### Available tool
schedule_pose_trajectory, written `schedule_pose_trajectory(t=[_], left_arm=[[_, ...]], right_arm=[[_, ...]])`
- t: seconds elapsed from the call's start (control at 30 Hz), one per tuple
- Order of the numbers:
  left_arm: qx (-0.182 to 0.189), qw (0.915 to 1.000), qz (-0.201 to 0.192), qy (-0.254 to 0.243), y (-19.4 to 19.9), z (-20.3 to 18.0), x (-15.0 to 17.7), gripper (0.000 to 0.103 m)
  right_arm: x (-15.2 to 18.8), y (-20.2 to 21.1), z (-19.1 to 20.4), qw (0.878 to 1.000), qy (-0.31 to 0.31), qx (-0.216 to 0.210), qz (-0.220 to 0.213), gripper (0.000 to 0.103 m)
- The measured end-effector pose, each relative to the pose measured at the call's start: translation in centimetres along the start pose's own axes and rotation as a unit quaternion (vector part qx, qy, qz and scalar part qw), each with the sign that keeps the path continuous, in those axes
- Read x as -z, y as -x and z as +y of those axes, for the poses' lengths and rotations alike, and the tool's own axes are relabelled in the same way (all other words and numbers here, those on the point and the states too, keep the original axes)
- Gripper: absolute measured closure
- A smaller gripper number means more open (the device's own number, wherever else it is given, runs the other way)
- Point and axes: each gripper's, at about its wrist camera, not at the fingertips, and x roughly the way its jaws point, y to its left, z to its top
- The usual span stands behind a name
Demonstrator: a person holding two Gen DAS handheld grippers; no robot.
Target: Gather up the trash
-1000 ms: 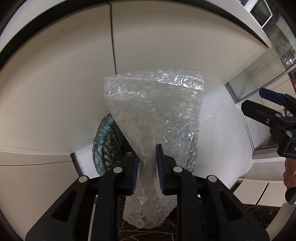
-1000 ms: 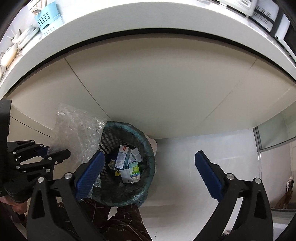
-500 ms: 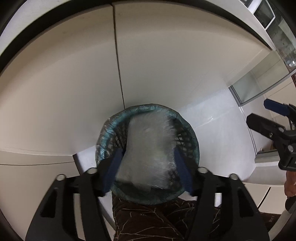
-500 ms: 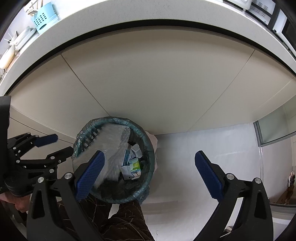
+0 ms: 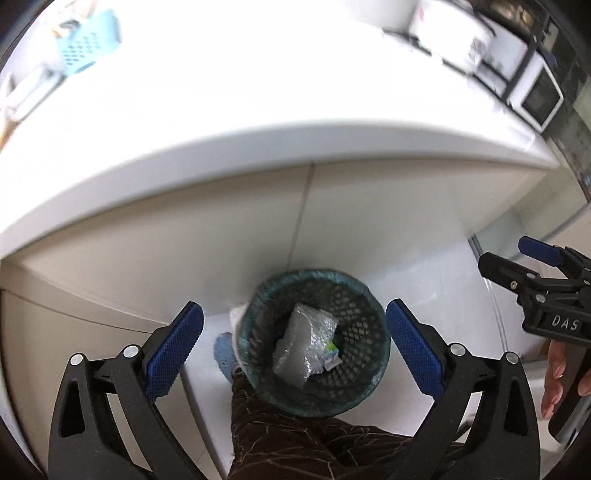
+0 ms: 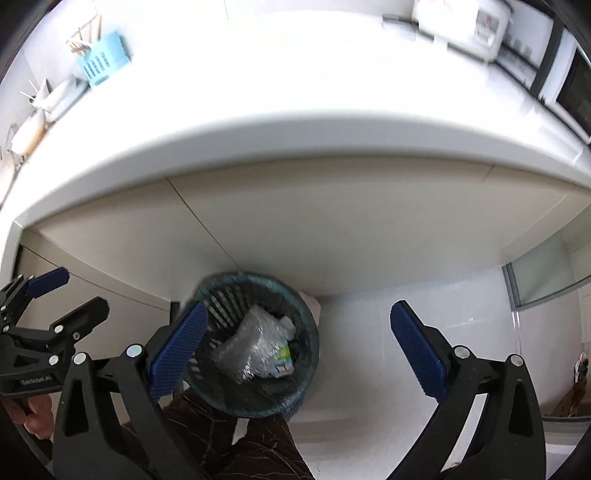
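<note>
A dark mesh waste basket (image 5: pixel 364 373) with a green liner stands on the floor below the counter; it also shows in the right wrist view (image 6: pixel 221 302). A crumpled sheet of bubble wrap (image 5: pixel 304 345) lies inside it on small cartons and paper scraps, also seen in the right wrist view (image 6: pixel 251 341). My left gripper (image 5: pixel 293 349) is open and empty, high above the basket. My right gripper (image 6: pixel 295 349) is open and empty, above the basket's right side.
A white counter (image 6: pixel 295 122) runs above beige cabinet doors (image 6: pixel 332 221). A blue utensil holder (image 6: pixel 103 59) and appliances (image 6: pixel 480 22) stand on it. The person's brown-clad leg (image 5: pixel 295 439) is beside the basket. White floor (image 6: pixel 424 295) lies to the right.
My left gripper opened and let go of the bubble wrap, which fell into the basket. Both grippers have risen, so the counter top has come into view.
</note>
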Motion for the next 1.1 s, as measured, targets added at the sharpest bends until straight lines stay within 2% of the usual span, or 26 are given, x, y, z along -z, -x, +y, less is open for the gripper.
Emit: schedule_pose_trajectory(t=[0.13,0.23,0.4,0.53,0.83,1.1], left_arm=[[-0.021,0.999,-0.026,0.029,5.2,1.1,-1.5,0.006],[-0.025,0.9979,-0.015,0.058,7.8,1.9,-2.3,0.006],[-0.044,0.9962,-0.014,0.073,11.6,2.1,-3.0,0.006],[-0.043,0.9958,-0.014,0.079,14.3,2.3,-3.1,0.006],[-0.058,0.9957,-0.025,0.067,16.5,1.5,-2.9,0.006],[-0.048,0.9961,-0.026,0.069,16.4,1.4,-2.7,0.006]], right_arm=[[-2.4,4.7,1.0,1.0,0.004,-0.013,-0.026,0.008],[-3.7,8.1,1.7,0.999,0.015,-0.01,-0.041,0.008],[-4.7,11.9,2.8,0.999,0.035,-0.012,-0.035,0.008],[-4.7,13.8,3.8,0.998,0.046,-0.01,-0.028,0.008],[-4.3,14.9,5.0,0.998,0.049,-0.011,-0.03,0.008],[-4.3,14.9,4.8,0.998,0.048,-0.01,-0.026,0.008]])
